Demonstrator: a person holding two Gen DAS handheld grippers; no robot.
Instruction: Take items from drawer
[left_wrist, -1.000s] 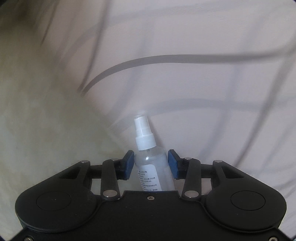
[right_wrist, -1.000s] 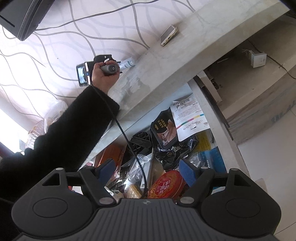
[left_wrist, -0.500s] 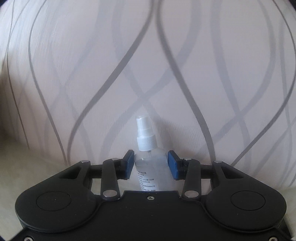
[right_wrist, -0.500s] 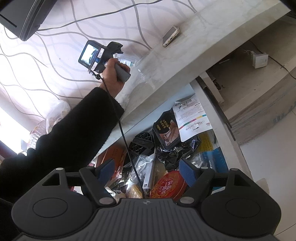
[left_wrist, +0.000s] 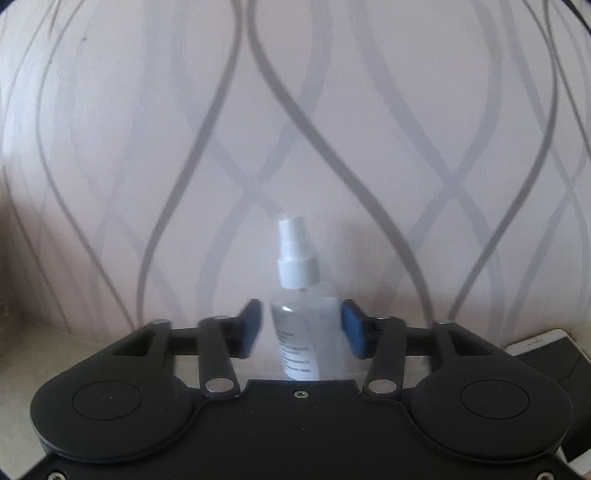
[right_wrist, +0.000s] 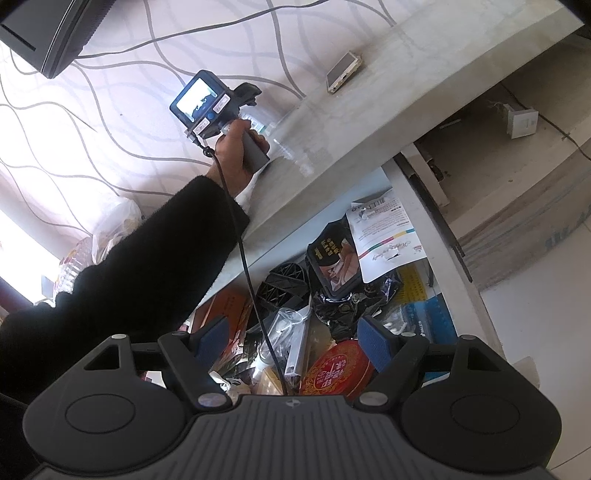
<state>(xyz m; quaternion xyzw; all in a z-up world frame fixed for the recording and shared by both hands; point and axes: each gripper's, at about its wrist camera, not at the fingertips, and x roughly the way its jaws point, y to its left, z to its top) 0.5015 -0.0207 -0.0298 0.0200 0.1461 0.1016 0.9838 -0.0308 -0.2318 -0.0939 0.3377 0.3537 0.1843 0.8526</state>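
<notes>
Spray bottle (left_wrist: 303, 317) upright on the countertop (right_wrist: 388, 122), against the patterned wall. Left gripper (left_wrist: 302, 328) opening around it, pads just off its sides. Right gripper (right_wrist: 295, 341) gaping, empty, above the cluttered drawer (right_wrist: 417, 206). Risk: a pad brushing the bottle during withdrawal, toppling it toward the phone (left_wrist: 535, 341) beside it.

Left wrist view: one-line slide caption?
Left claw opening around an upright clear spray bottle on the countertop, against wavy-patterned wallpaper.
</notes>
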